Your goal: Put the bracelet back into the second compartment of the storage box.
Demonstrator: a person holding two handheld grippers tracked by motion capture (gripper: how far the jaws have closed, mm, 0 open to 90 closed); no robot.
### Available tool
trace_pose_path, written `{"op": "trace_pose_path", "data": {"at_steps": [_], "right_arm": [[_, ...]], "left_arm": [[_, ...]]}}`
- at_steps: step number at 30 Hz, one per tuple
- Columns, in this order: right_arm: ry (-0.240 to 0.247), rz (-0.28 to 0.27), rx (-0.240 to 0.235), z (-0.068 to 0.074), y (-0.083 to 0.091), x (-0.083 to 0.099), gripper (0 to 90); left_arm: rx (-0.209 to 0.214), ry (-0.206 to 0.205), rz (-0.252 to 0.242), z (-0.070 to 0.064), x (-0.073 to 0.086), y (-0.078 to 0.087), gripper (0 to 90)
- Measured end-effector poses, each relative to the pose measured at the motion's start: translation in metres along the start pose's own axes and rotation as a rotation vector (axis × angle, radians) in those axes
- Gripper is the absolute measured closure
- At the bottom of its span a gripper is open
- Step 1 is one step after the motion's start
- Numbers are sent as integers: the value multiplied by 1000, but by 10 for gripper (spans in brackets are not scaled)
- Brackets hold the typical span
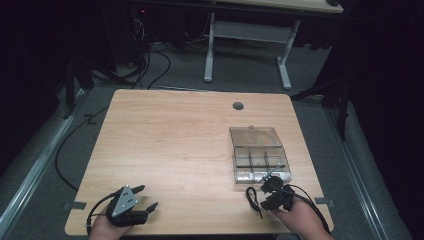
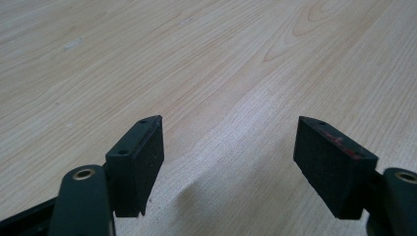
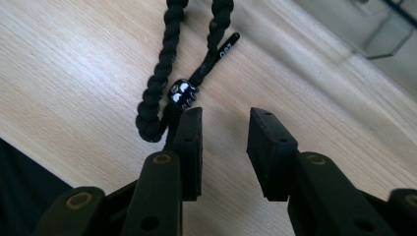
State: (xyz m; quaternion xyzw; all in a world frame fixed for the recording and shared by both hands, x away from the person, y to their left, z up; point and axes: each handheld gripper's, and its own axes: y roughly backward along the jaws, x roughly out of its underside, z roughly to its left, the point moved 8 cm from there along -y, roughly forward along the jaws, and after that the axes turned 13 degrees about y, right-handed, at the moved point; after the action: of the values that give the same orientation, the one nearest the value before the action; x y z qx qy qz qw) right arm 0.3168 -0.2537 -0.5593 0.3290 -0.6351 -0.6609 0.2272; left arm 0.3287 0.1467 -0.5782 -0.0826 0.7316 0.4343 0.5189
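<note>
A black braided cord [image 3: 160, 73] lies looped on the wooden table [image 1: 175, 135], threaded through a small black bead with white eyes [image 3: 183, 92]. In the high view the cord [image 1: 253, 197] rests near the front right edge. My right gripper [image 3: 226, 120] hovers just over it, open, with nothing between the jaws; the cord lies beside the left jaw. This gripper [image 1: 267, 192] sits just in front of a clear compartment box [image 1: 260, 162]. My left gripper [image 1: 148, 196] rests at the front left, open and empty, its jaws [image 2: 228, 132] wide apart over bare wood.
The box's clear lid [image 1: 255, 136] lies open flat behind it; a corner of the box [image 3: 388, 39] appears in the right gripper view. A round cable hole [image 1: 238, 105] sits near the table's far edge. Another desk's white legs [image 1: 210, 45] stand beyond.
</note>
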Motion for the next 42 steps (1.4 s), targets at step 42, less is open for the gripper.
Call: {"op": "trace_pose_path", "data": {"at_steps": [42], "right_arm": [[69,8,14,6,-13,-28,716]], "left_arm": [[4,-2,3,0,0,0,280]]}}
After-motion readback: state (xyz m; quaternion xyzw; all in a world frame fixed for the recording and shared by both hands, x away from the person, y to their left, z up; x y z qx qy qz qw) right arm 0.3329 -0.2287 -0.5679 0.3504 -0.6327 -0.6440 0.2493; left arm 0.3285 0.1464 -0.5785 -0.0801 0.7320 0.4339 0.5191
